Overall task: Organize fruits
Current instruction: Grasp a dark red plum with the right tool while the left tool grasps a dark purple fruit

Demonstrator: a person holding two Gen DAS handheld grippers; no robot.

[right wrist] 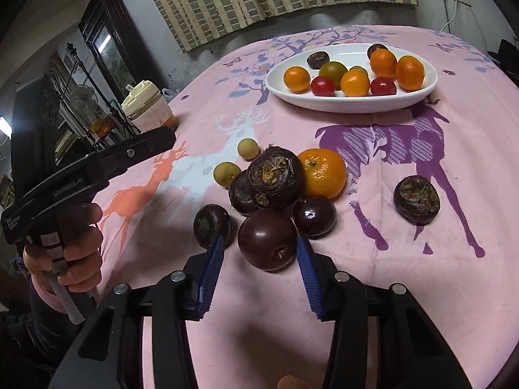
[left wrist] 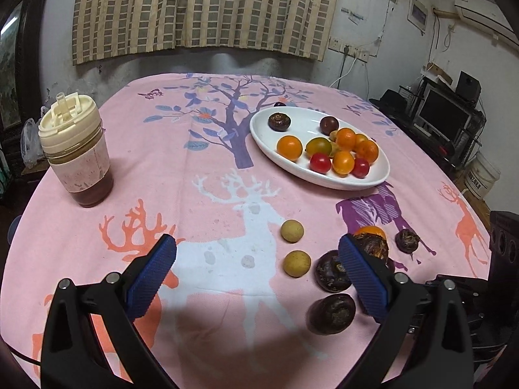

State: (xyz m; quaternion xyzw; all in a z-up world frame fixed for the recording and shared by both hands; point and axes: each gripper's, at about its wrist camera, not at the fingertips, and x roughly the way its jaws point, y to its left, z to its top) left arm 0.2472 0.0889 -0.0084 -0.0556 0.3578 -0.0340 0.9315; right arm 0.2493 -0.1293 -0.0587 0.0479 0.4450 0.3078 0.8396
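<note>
Here the right gripper (right wrist: 258, 249) has its fingers apart around a dark plum (right wrist: 267, 239), still on the tablecloth at six o'clock from the white plate (right wrist: 353, 103); closing may nudge neighbouring fruit rolling. The left gripper (left wrist: 258, 259) hangs wide open, empty

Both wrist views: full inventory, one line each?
tablecloth: 1, pink, deer print
plate: 1, white, far side
plate fruit: at least 4 orange, 2 red, 1 greenish, 2 dark
cup: 1, cream lid, far left
longans: 2, tan, mid-cloth
loose orange: 1, beside dark pile
water chestnuts: 4, dark brown, three clustered, one apart
plums: 2, dark purple, near edge
curtain: checked, behind
left tongs: open, above cloth
right tongs: open, flanking nearer plum
</note>
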